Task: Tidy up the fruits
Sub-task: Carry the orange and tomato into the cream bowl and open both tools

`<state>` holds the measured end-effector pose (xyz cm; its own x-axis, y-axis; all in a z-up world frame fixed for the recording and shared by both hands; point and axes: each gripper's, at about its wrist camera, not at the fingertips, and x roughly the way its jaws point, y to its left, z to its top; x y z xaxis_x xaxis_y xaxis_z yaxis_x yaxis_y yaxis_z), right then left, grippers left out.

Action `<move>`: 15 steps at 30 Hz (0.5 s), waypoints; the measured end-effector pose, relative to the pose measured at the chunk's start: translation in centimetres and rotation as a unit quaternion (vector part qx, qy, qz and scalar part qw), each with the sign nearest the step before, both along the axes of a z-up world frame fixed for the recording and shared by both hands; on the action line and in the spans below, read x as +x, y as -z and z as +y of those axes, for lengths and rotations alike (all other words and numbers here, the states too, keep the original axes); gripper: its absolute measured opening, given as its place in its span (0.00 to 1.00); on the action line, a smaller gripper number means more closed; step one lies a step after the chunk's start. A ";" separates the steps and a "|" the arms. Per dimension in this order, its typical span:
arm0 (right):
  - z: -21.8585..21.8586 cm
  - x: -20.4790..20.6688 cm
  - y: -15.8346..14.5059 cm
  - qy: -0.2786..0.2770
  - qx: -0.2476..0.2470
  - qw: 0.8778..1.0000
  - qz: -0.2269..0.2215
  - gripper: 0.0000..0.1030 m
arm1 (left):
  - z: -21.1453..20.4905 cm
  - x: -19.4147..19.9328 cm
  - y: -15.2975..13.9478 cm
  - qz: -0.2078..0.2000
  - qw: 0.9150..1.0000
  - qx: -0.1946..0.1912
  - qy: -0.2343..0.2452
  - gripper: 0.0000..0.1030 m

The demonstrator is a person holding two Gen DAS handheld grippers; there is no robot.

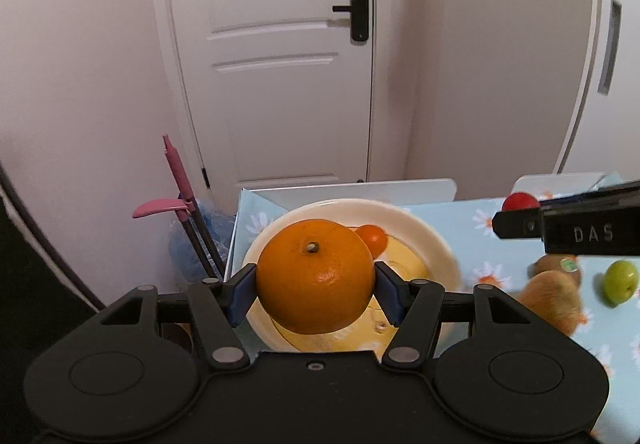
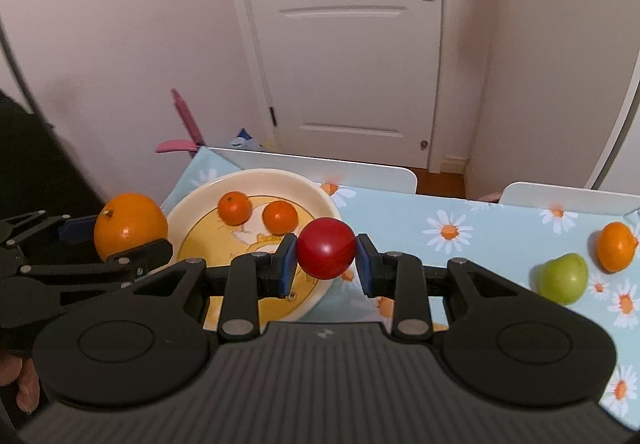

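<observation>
My left hand-held gripper (image 1: 316, 290) clamps the big orange (image 1: 316, 276) over the plate (image 2: 200, 200); my right hand-held gripper (image 2: 325, 258) pinches the red fruit (image 2: 326, 248) at its rim. Both could collide, or round fruit roll off.

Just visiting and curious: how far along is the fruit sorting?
Two small oranges already sit in the plate. The left gripper holds a big orange, the right gripper a red fruit. Still on the table: a green fruit, another orange and kiwis.
</observation>
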<state>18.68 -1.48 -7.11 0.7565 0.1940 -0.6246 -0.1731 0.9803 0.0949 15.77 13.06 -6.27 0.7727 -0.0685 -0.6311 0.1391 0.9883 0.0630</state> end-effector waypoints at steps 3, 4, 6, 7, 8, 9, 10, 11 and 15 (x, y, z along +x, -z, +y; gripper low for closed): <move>0.7 1.5 1.2 0.015 -0.003 1.000 0.005 0.44 | 0.7 1.8 1.4 0.010 1.000 0.001 0.011 0.64; 0.9 1.9 1.6 0.019 -0.004 1.000 0.008 0.44 | 0.8 2.3 1.9 0.013 1.000 0.003 0.013 0.64; 1.2 2.7 2.4 0.027 -0.007 1.000 0.014 0.44 | 1.1 3.2 2.9 0.016 1.000 0.010 0.017 0.64; 1.3 3.0 2.7 0.030 -0.008 0.999 0.016 0.44 | 1.1 3.7 3.4 0.018 1.000 0.014 0.020 0.64; 1.4 3.2 3.0 0.032 -0.009 0.999 0.018 0.44 | 1.1 4.1 3.7 0.021 0.999 0.015 0.022 0.64; 1.5 3.4 3.3 0.035 -0.011 0.999 0.020 0.44 | 1.1 4.4 4.1 0.024 0.999 0.017 0.025 0.64; 1.5 3.6 3.6 0.037 -0.012 0.999 0.022 0.44 | 1.0 4.7 4.4 0.026 0.999 0.019 0.028 0.64; 1.6 3.7 3.8 0.040 -0.013 0.999 0.025 0.44 | 0.9 5.0 4.7 0.028 0.999 0.023 0.030 0.64; 1.9 3.9 4.3 0.044 -0.013 0.999 0.028 0.44 | 0.5 5.8 5.7 0.036 0.998 0.035 0.031 0.64</move>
<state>22.54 0.39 -11.38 0.7330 0.1111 -0.6711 -0.0815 0.9938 0.0755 21.58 13.53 -11.96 0.7210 -0.0677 -0.6897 0.2061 0.9711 0.1202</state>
